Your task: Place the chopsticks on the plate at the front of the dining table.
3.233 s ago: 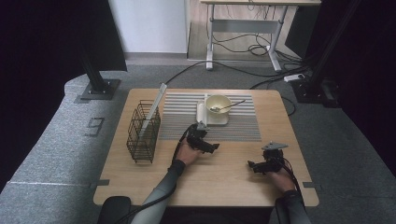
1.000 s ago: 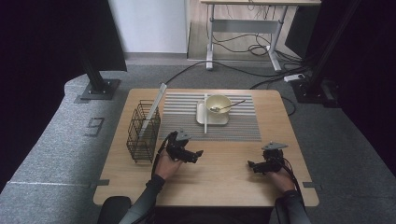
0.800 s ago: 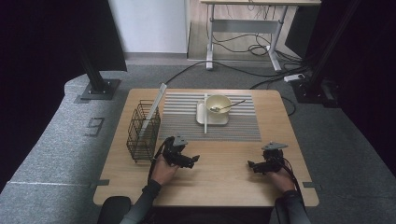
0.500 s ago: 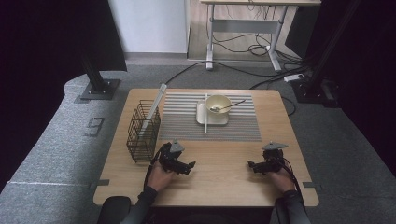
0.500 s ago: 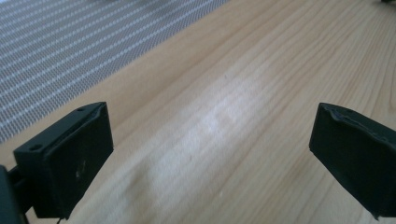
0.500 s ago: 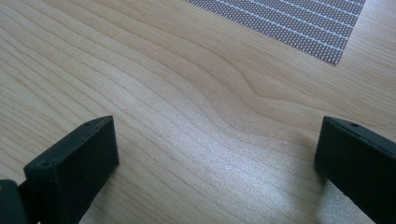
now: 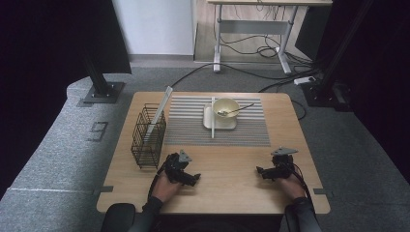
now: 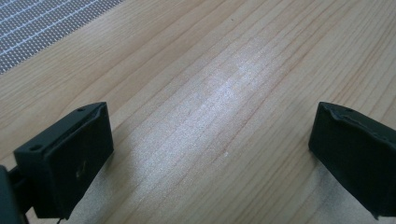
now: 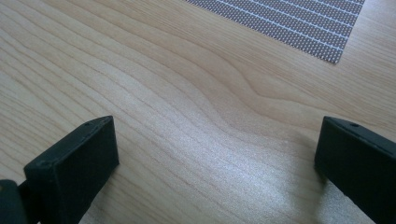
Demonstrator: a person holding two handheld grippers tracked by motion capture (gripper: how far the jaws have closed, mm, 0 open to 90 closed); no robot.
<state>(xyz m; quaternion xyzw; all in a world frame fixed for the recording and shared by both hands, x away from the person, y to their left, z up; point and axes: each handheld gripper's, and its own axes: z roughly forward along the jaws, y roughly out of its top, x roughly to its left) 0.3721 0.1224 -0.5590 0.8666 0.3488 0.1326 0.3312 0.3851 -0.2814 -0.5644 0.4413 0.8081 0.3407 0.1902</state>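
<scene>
We hold both tongs low over the bare wooden table (image 7: 232, 169), left gripper (image 7: 193, 178) and right gripper (image 7: 261, 172) released, empty, nearest the striped mat (image 7: 188, 130).

Not much to read here, honestly. The one thing we can make out is a dark mark (image 7: 98, 131) that looks like a 9 on the grey floor covering (image 7: 58, 159), just off the table's (image 7: 232, 169) left edge. We spot no labels or brands anywhere else.
</scene>
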